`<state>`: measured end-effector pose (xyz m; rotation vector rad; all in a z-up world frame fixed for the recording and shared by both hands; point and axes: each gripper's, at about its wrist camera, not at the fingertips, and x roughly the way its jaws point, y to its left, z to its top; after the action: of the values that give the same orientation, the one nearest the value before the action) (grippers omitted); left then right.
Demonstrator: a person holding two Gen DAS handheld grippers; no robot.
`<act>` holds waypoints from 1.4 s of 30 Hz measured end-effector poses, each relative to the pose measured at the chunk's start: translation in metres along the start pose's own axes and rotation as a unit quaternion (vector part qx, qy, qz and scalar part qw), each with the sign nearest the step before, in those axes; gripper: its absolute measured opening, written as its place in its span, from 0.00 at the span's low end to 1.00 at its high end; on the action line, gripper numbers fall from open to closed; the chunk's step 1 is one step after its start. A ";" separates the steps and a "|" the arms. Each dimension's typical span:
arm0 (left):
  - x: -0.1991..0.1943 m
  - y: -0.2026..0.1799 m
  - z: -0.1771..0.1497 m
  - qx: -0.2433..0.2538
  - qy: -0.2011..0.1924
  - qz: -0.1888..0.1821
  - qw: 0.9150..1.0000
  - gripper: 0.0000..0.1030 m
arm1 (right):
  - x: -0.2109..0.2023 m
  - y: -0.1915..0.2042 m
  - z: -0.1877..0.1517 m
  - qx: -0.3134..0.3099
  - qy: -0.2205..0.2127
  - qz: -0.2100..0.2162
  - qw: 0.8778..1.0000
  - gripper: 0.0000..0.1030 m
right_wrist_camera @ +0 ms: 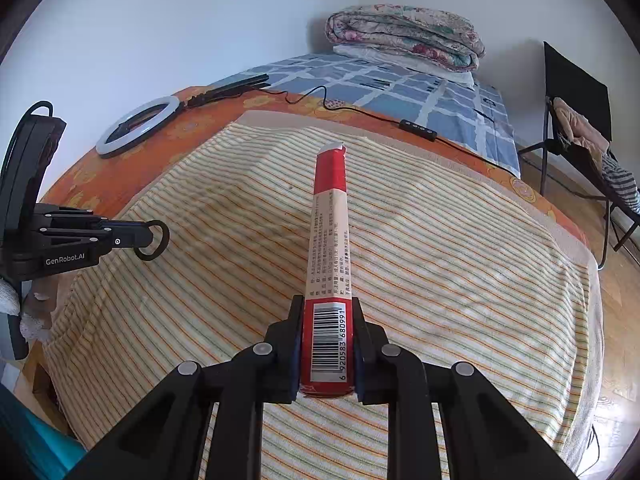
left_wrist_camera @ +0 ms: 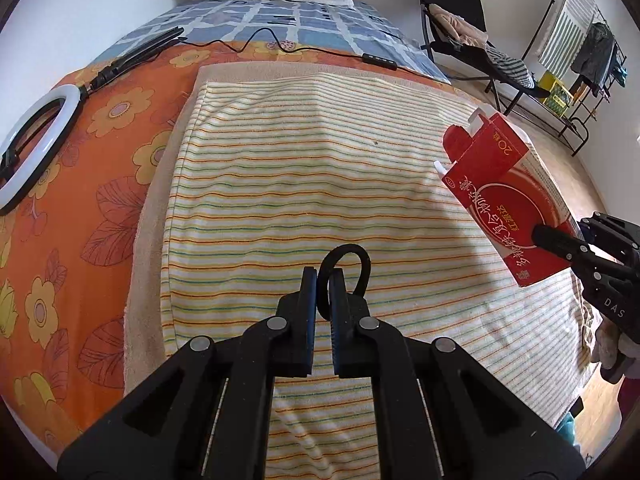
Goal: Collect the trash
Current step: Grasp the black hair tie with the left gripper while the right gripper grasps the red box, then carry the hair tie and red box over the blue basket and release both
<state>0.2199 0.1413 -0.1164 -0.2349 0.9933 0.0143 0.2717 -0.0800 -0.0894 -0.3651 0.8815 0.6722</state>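
Above a bed spread with a striped towel (left_wrist_camera: 304, 184), two pieces of trash are held clear of the cloth. The right hand-held gripper (right_wrist_camera: 326, 344) is clamped on the barcode end of a flattened red carton (right_wrist_camera: 329, 240), which sticks out forward over the middle of the towel, its open flap end toward the head of the bed. In the left wrist view the same red carton (left_wrist_camera: 504, 184) hangs over the towel's right edge, gripped only at its near end by the right hand-held gripper (left_wrist_camera: 560, 240). The left hand-held gripper (left_wrist_camera: 323, 300) is pinched nearly closed on a black hair tie (left_wrist_camera: 348, 268), whose loop pokes out beyond the fingertips; from the right wrist view that gripper (right_wrist_camera: 140, 238) sits over the towel's left edge with the loop dangling at its tip.

The likely trouble is in the holds. The carton is long, light and squashed, held at one end only; a quick swing could let it pivot or slide out and fall onto the towel or off the bed's right edge to the floor. The hair tie is thin and springy, caught by a small bite, so any easing of the squeeze could let it snap free. No bin shows in either view, so the carry could be long. A ring light (left_wrist_camera: 36, 140) and its cable (right_wrist_camera: 360, 114) lie further up the bed, at the top-left corner, where a wide sweep might snag them.
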 end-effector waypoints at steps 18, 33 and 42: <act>-0.085 -0.062 -0.055 0.047 -0.038 -0.015 0.998 0.04 | -0.094 0.056 -0.052 0.027 -0.006 0.011 1.000 0.18; -0.133 -0.104 -0.157 0.074 -0.024 -0.020 0.997 0.04 | -0.175 0.086 -0.136 0.049 -0.023 0.023 0.998 0.18; -0.140 -0.121 -0.208 0.091 -0.011 -0.026 0.995 0.04 | -0.197 0.094 -0.191 0.087 -0.009 0.058 0.994 0.18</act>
<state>-0.0150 -0.0055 -0.0856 -0.0938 0.9592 -0.1198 0.0076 -0.1921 -0.0465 -0.1516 0.9419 0.6979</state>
